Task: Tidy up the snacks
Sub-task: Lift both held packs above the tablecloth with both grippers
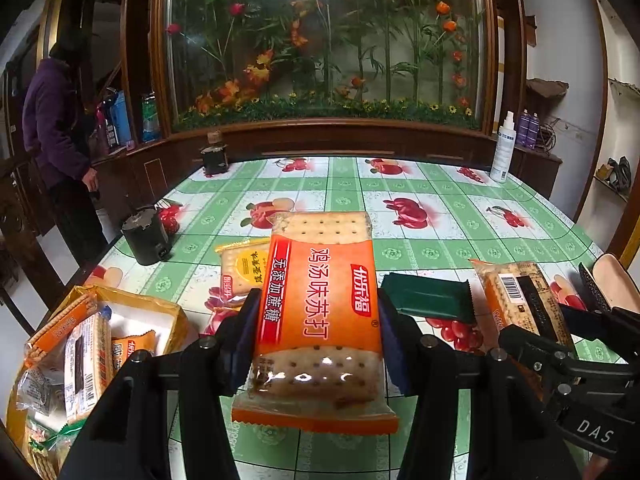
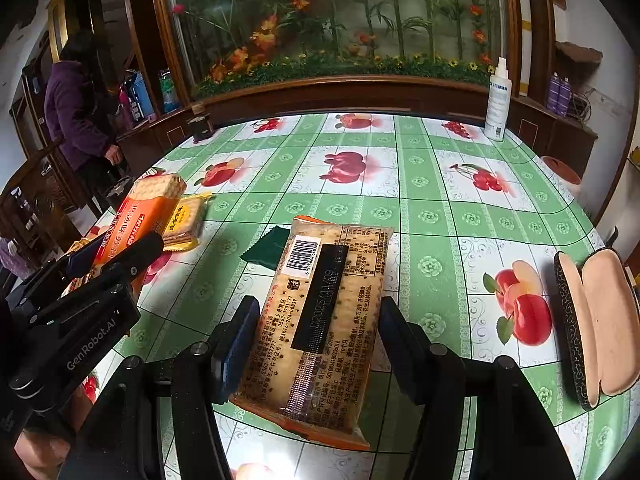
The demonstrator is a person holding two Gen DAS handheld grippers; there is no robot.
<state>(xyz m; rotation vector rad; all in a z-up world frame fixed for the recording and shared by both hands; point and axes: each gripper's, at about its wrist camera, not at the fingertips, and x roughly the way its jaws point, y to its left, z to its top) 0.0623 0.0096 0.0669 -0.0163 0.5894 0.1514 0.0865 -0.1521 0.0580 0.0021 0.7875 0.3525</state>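
My left gripper (image 1: 316, 320) is shut on an orange soda-cracker pack (image 1: 320, 312) and holds it above the table; the pack also shows in the right wrist view (image 2: 140, 216). My right gripper (image 2: 318, 340) is open around a second cracker pack (image 2: 320, 320) lying label-down on the tablecloth, its fingers at either side, not squeezing. That pack also shows in the left wrist view (image 1: 520, 300). A dark green wrapper (image 1: 428, 298) and a small yellow cracker pack (image 1: 244, 268) lie between them. A gold box (image 1: 132, 308) at the left holds several snack packs.
A green fruit-print tablecloth (image 2: 420, 184) covers the table. An open glasses case (image 2: 596, 328) lies at the right. A white spray bottle (image 2: 498, 100) stands at the far right corner. Two dark canisters (image 1: 146, 236) stand along the left edge. A person (image 1: 56, 132) stands beyond it.
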